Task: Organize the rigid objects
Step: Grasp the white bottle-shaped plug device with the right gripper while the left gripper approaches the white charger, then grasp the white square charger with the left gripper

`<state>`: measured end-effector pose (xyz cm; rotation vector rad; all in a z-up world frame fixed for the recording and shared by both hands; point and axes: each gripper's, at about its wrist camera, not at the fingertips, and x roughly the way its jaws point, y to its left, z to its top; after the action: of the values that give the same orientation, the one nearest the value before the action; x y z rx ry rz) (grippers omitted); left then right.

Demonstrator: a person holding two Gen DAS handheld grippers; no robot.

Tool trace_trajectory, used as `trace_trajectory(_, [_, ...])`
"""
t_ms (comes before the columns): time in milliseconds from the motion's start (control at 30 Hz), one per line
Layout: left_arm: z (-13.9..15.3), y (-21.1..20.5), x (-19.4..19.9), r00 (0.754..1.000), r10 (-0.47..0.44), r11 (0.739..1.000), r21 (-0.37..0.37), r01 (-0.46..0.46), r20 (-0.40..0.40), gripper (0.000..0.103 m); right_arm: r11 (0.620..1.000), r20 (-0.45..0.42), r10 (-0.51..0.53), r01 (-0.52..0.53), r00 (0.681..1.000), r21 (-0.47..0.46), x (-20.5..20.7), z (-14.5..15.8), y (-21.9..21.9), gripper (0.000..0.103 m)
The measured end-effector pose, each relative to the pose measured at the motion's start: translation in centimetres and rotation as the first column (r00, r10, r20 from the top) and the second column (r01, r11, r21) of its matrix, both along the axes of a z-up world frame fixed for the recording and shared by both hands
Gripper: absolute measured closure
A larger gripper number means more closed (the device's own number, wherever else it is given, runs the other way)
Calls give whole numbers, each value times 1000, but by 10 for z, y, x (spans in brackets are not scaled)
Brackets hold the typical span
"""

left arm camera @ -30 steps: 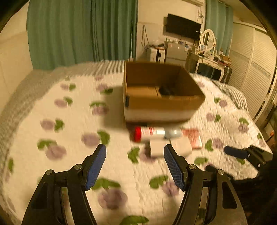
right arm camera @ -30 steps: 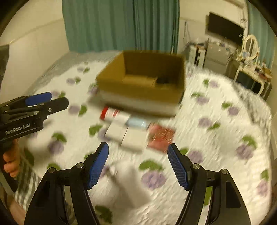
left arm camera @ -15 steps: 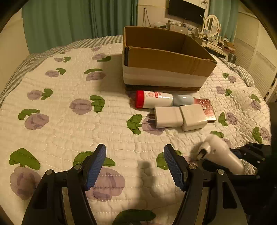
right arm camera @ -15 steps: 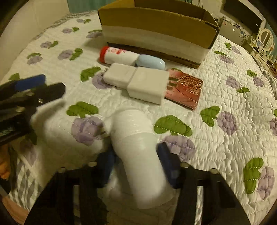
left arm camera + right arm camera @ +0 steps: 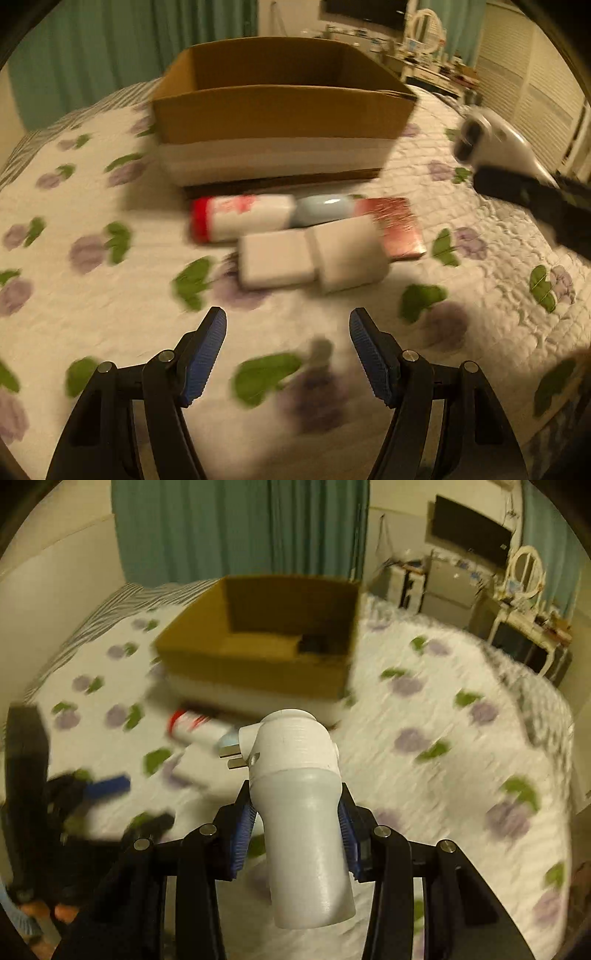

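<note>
My right gripper (image 5: pixel 295 812) is shut on a white plug adapter (image 5: pixel 299 805) with two metal prongs and holds it above the quilt; it also shows in the left wrist view (image 5: pixel 495 144) at the right. My left gripper (image 5: pixel 288 332) is open and empty, low over the quilt. Ahead of it lie a red-capped white bottle (image 5: pixel 240 218), a pale blue case (image 5: pixel 325 208), two white blocks (image 5: pixel 277 262) (image 5: pixel 347 251) and a red booklet (image 5: pixel 399 225). An open cardboard box (image 5: pixel 280 110) stands behind them, also in the right wrist view (image 5: pixel 258 650), with a dark item (image 5: pixel 317 642) inside.
Everything rests on a bed with a white floral quilt (image 5: pixel 92 258). Teal curtains (image 5: pixel 240 528) hang behind. A dressing table with a mirror (image 5: pixel 524 587) and a wall TV (image 5: pixel 469 542) stand at the far right.
My right gripper closed on the white plug adapter and lifted it off the quilt toward the box. My left gripper moved closer to the row of items.
</note>
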<state>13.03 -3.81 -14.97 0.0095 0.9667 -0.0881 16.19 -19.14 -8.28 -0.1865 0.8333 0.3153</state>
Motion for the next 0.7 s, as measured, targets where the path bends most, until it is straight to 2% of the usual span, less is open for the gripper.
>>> trace_trajectory(200, [-10,-35,25,998,-54,999,-3,54,-11,31,993,-68,-70,76,995,93,21,-17,-35,62])
trace_trajectory(333, [-12,-53,35,998,-69,997,20,69,6,31,987,-63,-74,82,995,135,20,-16,-40,62])
trace_trajectory(467, [-17,-66,39,988,-154,987,-53,152,-29,33,979,-83,-76,91,994,184,21,-16,-47,62])
trace_trajectory(567, [-26,-72,42,989,-140,990,-25,139,-46,33,973,-80,-85,100,993,207,20,-14,-52,62])
trace_trajectory(700, [-28,-66,52,997,-76,995,-61,74,-33,33,972,-91,-101,118,991,205,21,-17,-56,62])
